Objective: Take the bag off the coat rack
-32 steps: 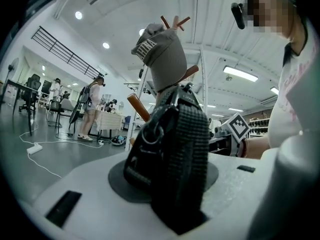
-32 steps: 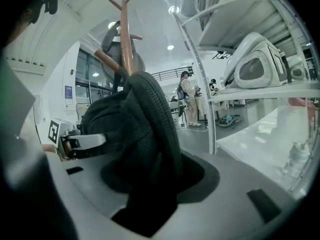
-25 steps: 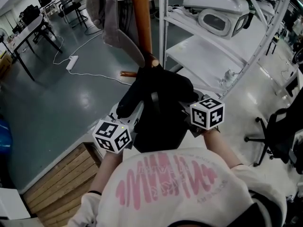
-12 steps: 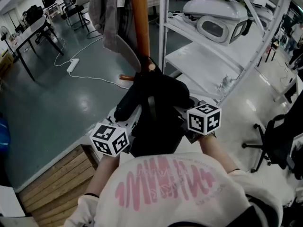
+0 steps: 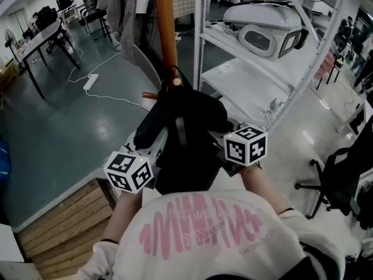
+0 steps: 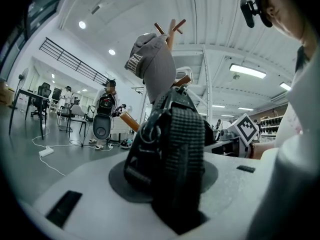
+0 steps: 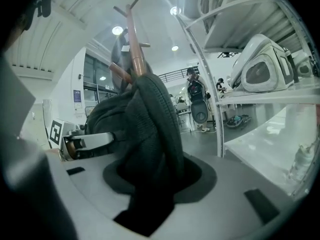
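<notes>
A black bag point(image 5: 187, 134) hangs between my two grippers, right in front of the wooden coat rack pole point(image 5: 165, 34). Its top loop sits close to a low peg; whether it touches the peg is hidden. My left gripper point(image 5: 152, 151) is shut on the bag's woven black strap point(image 6: 175, 149). On the bag's other side my right gripper point(image 5: 220, 143) is shut on a fold of its dark knit-like fabric point(image 7: 150, 129). In the gripper views the rack point(image 6: 172, 30) point(image 7: 135, 44) rises behind the bag, with a grey cap point(image 6: 154, 64) hung on it.
A grey garment point(image 5: 131, 22) hangs on the rack's left side. White metal shelving point(image 5: 201, 51) with a white machine point(image 5: 265, 25) stands close on the right. A wooden platform point(image 5: 64, 214) lies lower left, an office chair point(image 5: 341, 174) at right, a power strip point(image 5: 88, 80) on the floor.
The bag and both grippers have drifted slightly left in the head view, and the rack pole with them. Both grips on the bag stay the same.
</notes>
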The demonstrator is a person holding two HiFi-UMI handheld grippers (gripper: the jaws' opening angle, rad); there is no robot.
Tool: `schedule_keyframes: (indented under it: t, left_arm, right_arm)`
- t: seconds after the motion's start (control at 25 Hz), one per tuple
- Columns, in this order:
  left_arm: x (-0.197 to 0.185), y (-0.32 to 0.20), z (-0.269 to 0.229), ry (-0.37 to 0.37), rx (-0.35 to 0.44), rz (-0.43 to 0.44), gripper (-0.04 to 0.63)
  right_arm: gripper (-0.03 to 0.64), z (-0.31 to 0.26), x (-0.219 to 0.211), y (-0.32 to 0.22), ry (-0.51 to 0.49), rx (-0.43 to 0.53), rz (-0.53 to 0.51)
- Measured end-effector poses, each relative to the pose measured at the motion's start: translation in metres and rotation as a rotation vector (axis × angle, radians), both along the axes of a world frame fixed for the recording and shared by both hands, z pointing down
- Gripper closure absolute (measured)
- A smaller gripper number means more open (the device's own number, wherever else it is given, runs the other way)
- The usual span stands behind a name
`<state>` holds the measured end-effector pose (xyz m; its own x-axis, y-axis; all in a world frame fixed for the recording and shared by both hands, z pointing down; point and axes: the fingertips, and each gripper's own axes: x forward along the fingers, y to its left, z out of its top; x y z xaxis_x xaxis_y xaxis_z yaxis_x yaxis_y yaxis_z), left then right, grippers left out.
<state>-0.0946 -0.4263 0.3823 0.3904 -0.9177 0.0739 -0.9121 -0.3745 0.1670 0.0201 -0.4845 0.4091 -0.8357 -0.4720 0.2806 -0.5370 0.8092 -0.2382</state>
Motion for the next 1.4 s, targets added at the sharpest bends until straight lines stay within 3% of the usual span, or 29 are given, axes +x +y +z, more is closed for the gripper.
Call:
schedule_keyframes:
  t: [0.56,1.4]
  left_arm:
    - [0.023,0.037,-0.026,-0.007,0.033,-0.131,0.469]
    - [0.034,0.067,-0.028,-0.008,0.038,-0.168,0.468]
  right_arm:
    - [0.457,-0.026,0.015,0.022,-0.002,0.027,-0.129]
    - [0.457,-0.028,0.023,0.049,0.003,0.022,-0.182]
